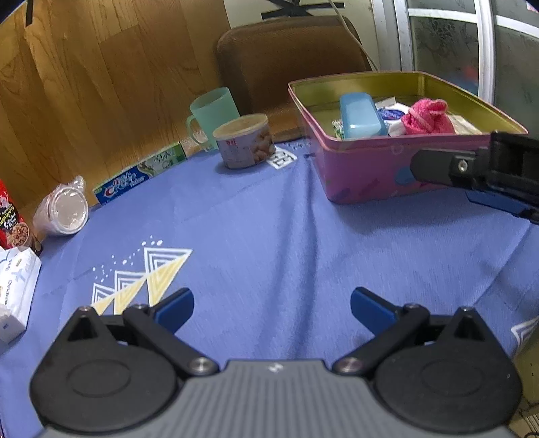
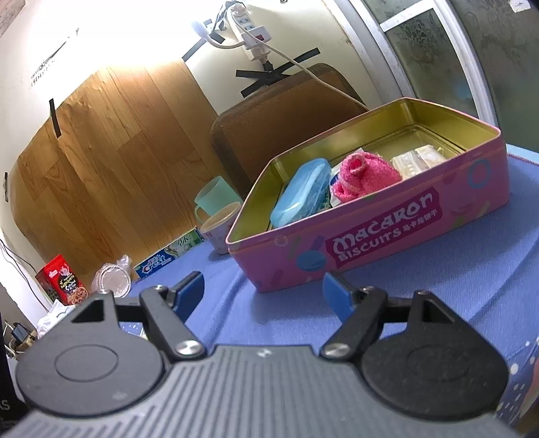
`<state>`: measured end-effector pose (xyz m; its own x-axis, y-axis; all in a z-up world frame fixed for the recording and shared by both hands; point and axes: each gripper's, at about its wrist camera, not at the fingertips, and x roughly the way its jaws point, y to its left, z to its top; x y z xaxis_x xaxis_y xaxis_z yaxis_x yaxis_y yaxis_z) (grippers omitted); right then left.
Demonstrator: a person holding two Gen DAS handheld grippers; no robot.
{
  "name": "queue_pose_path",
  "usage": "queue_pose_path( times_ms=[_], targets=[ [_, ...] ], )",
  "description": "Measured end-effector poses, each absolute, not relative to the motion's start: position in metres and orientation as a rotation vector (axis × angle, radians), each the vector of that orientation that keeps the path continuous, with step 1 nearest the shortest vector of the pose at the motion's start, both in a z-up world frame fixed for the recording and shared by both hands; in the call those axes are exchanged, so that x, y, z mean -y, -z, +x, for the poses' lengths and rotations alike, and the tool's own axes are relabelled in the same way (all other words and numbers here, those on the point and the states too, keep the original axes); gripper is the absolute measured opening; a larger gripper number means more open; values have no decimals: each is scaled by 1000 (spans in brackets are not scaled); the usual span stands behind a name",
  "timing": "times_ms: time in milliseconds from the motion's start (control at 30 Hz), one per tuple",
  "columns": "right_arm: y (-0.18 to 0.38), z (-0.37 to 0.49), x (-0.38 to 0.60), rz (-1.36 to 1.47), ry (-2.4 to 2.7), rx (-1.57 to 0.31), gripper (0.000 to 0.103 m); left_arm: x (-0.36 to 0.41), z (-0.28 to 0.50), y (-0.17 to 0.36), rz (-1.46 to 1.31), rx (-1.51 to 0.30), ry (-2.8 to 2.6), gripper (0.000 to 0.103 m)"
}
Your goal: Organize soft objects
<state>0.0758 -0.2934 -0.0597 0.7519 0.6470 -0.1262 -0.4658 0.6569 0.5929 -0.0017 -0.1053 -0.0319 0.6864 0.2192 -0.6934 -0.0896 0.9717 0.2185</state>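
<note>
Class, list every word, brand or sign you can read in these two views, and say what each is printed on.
"Macaron Biscuits": side of the pink metal tin.
"Crest": blue-green toothpaste box.
Chinese characters beside "Biscuits": too small.
Red carton, round can, white tissue pack: print blurred.
Square code marker: unreadable.

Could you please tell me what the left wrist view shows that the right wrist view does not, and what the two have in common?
Only the left wrist view shows the right tool from outside, beside the pink tin, plus the triangle print on the blue cloth.

Only the right wrist view shows the power strip on the wall and the tin's "Macaron Biscuits" lettering.

Both show the tin holding a blue case and pink knit item, the green mug and the toothpaste box.
</note>
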Motion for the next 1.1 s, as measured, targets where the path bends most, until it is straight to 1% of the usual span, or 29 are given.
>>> queue_pose_path(
  times_ms=[467, 1100],
  targets=[
    [67, 80, 295, 582, -644, -373, 80, 109, -6, 46, 151, -860, -168, 103],
    [71, 83, 294, 585, -650, -395, 80, 113, -7, 47, 148, -883, -193, 103]
  ],
)
